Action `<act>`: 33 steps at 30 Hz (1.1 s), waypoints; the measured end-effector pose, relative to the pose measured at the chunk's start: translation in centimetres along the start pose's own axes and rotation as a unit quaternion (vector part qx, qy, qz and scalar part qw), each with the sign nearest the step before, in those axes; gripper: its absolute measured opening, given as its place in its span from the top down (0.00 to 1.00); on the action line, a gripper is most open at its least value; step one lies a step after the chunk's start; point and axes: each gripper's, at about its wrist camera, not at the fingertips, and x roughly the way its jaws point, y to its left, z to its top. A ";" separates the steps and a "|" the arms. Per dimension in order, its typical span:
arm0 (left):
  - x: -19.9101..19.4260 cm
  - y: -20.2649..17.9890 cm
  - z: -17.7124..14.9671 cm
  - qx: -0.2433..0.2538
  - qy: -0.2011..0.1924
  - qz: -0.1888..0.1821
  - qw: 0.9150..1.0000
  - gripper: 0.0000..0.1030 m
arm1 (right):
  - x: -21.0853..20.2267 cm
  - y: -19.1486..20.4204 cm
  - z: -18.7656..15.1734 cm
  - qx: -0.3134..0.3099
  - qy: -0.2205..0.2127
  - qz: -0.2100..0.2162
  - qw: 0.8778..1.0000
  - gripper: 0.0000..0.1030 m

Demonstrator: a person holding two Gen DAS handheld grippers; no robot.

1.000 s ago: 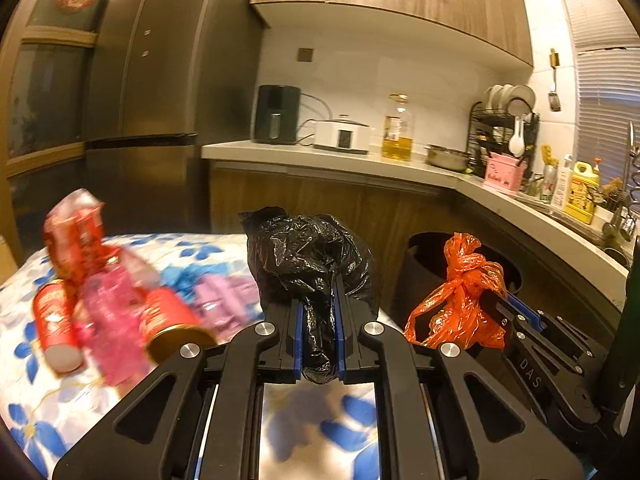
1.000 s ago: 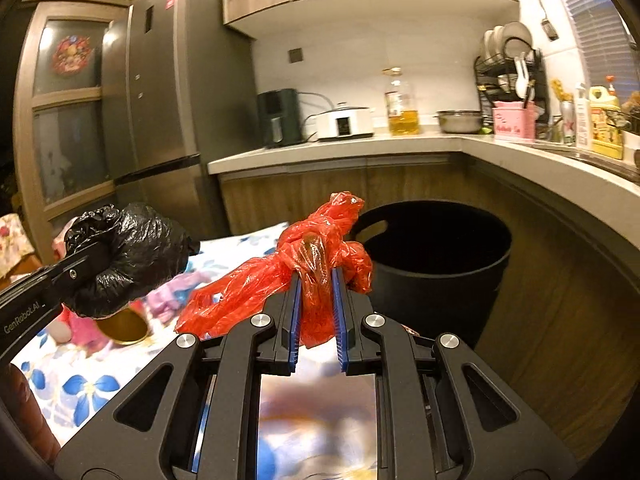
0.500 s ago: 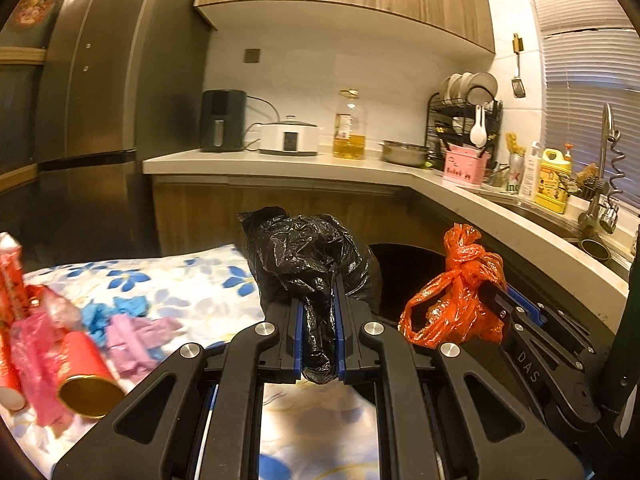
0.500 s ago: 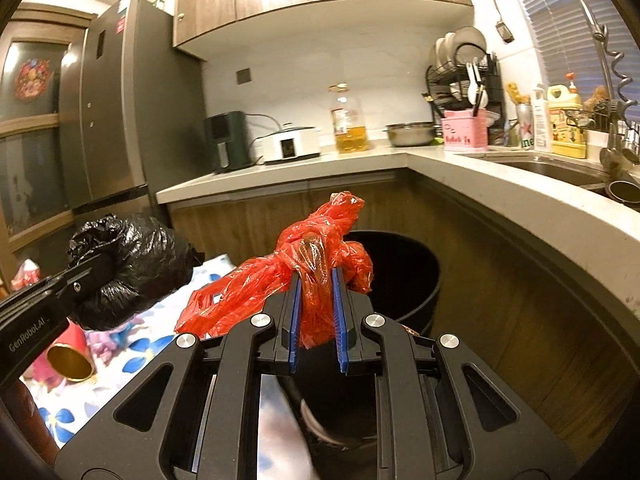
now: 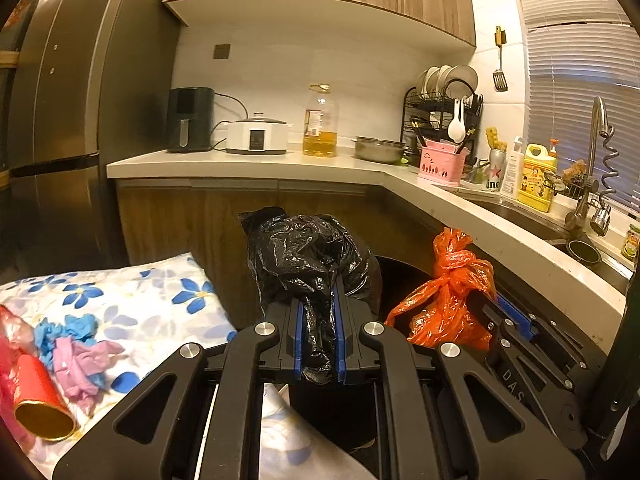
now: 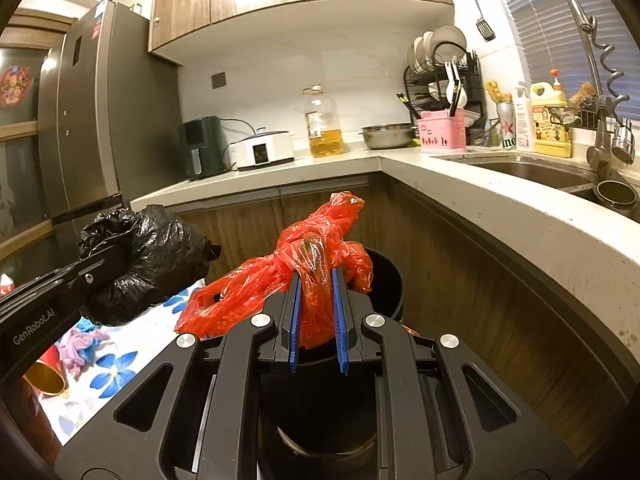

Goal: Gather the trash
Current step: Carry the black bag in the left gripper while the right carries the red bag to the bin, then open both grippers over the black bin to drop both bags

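My left gripper [image 5: 317, 308] is shut on a crumpled black plastic bag [image 5: 308, 256] and holds it up in the air; the bag also shows in the right wrist view [image 6: 148, 264]. My right gripper [image 6: 316, 284] is shut on a knotted red plastic bag [image 6: 316, 256], held above a black trash bin [image 6: 384, 280]. In the left wrist view the red bag [image 5: 448, 304] hangs to the right of the black bag, over the bin's dark opening [image 5: 400, 280]. The bin is mostly hidden behind both grippers.
A table with a blue-flowered cloth [image 5: 160, 304] lies to the left, holding crumpled pink and blue gloves [image 5: 80, 352] and a red cup on its side [image 5: 38, 404]. A counter [image 6: 500, 204] with a sink curves around the right. A fridge [image 5: 60, 120] stands far left.
Both grippers have swung right, away from the table and toward the bin, each keeping its bag. The table trash has slid to the left edge of view.
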 end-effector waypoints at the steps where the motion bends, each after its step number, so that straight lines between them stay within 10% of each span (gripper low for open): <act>1: 0.2 -0.1 0.0 0.000 0.001 -0.001 1.000 0.88 | 0.2 -0.3 0.1 0.001 -0.001 -0.002 1.000 0.86; 26: 5.3 -1.4 1.3 -0.005 0.005 -0.034 0.999 0.85 | 4.4 -1.7 1.2 0.005 0.007 -0.007 1.000 0.81; 33: 5.9 -1.2 0.9 -0.003 0.010 -0.030 0.999 0.66 | 5.0 -2.0 0.9 0.008 0.013 -0.007 1.000 0.64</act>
